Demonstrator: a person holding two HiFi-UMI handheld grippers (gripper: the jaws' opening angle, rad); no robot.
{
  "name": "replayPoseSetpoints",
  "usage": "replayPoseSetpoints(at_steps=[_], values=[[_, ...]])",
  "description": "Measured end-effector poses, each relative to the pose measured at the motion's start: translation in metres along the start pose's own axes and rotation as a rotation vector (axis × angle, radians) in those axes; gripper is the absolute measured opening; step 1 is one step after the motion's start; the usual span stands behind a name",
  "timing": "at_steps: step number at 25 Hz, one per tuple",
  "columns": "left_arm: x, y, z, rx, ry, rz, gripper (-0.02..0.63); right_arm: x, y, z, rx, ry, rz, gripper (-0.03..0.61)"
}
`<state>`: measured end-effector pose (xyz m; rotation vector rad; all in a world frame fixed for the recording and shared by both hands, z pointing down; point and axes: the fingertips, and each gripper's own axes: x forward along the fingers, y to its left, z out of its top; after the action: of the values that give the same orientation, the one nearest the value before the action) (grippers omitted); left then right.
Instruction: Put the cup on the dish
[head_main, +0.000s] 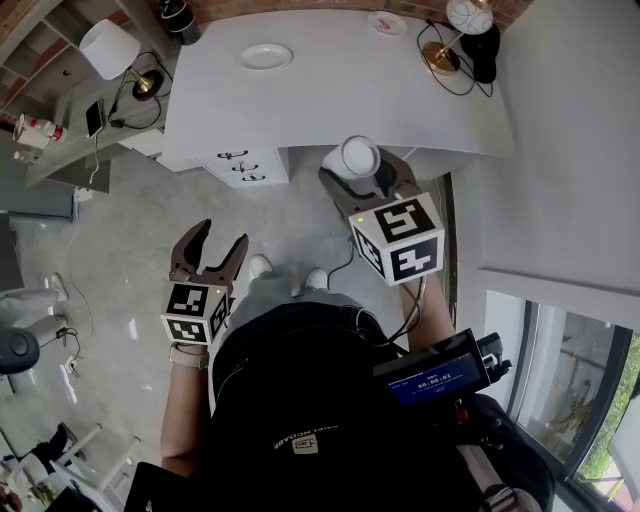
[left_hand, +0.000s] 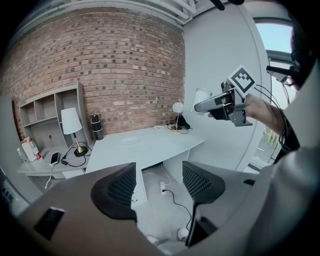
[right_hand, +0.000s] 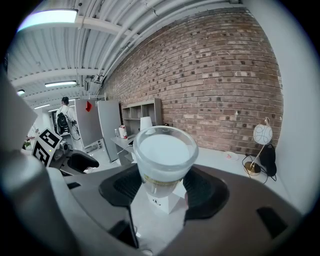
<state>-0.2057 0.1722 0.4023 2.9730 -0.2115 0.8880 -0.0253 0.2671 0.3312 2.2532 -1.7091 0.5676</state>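
My right gripper (head_main: 366, 182) is shut on a white cup (head_main: 358, 156), which it carries in the air just in front of the white desk (head_main: 330, 100). In the right gripper view the cup (right_hand: 162, 152) stands upright between the two black pads (right_hand: 207, 192). The white dish (head_main: 265, 56) lies on the desk's far left part, well beyond the cup; the left gripper view also has this dish (left_hand: 128, 141). My left gripper (head_main: 210, 256) hangs lower over the floor, open, with nothing between its jaws.
A second small dish (head_main: 387, 23) with a pink mark and a globe lamp (head_main: 466, 18) on a brass foot sit at the desk's far right. Drawers (head_main: 240, 165) are under the desk's left end. A side shelf with a white lamp (head_main: 110, 48) stands to the left.
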Motion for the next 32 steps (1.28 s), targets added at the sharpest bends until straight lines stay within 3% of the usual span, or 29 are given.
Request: replayPoseSetpoints(at_steps=[15, 32], values=[[0.046, 0.027, 0.018, 0.0, -0.019, -0.045, 0.296, 0.023, -0.033, 0.008, 0.017, 0.017, -0.072, 0.262], [0.123, 0.151, 0.068, -0.006, -0.023, -0.119, 0.296, 0.141, -0.071, 0.065, 0.061, 0.057, -0.175, 0.264]])
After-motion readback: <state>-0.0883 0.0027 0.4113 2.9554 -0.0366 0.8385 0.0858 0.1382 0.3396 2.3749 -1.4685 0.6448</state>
